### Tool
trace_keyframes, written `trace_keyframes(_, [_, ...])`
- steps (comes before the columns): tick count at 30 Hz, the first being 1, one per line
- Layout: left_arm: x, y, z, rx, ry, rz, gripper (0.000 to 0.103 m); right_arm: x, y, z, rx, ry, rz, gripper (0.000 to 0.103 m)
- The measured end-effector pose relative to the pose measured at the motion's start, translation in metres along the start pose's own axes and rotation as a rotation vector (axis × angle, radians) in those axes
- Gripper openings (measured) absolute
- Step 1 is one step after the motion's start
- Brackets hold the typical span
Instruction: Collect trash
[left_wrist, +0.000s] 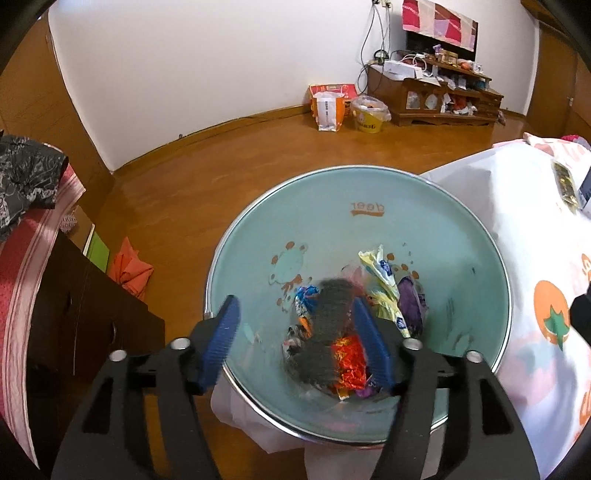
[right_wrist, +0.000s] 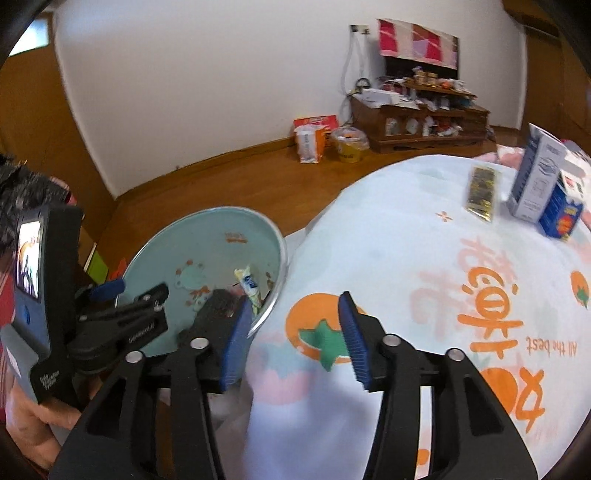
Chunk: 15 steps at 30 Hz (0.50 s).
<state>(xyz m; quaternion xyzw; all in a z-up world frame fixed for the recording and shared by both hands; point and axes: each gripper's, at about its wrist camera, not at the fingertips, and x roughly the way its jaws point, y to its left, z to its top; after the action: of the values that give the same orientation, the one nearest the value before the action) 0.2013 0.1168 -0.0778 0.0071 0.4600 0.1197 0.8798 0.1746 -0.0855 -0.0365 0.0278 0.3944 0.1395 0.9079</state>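
We held left claw (left_wrist: 295, 339) over teal bin (left_wrist: 369, 192), jaws apart, grey blurred scrap (left_wrist: 325, 332) dropping among wrappers (left_wrist: 384, 288); right claw (right_wrist: 291, 339) hovered released above surface (right_wrist: 406, 229); drop step, we judged; next, gold packet (right_wrist: 480, 194) needs pinching.

A plain white-walled room with a glossy wooden floor

The bare white wall (left_wrist: 207, 62) meets the polished brown wood floor (left_wrist: 229, 155); a low dark wooden cabinet (left_wrist: 432, 99), cluttered on top, stands against it beneath a pink-and-red patchwork cloth (left_wrist: 439, 24), with brown wooden panelling (left_wrist: 33, 92) at the left.
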Motion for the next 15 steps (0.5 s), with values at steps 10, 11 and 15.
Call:
trace_keyframes(10, [-0.017, 0.006, -0.014, -0.025, 0.036, 0.035, 0.09, -0.012, -0.011, -0.011, 0.116, 0.001, -0.072, 0.091])
trace_keyframes(11, [-0.02, 0.008, -0.016, -0.028, 0.038, 0.041, 0.091, -0.012, -0.011, -0.012, 0.122, 0.005, -0.073, 0.091])
trace_keyframes(15, [-0.033, 0.016, -0.032, -0.041, 0.039, 0.069, 0.096, -0.016, -0.008, -0.021, 0.144, 0.03, -0.081, 0.093])
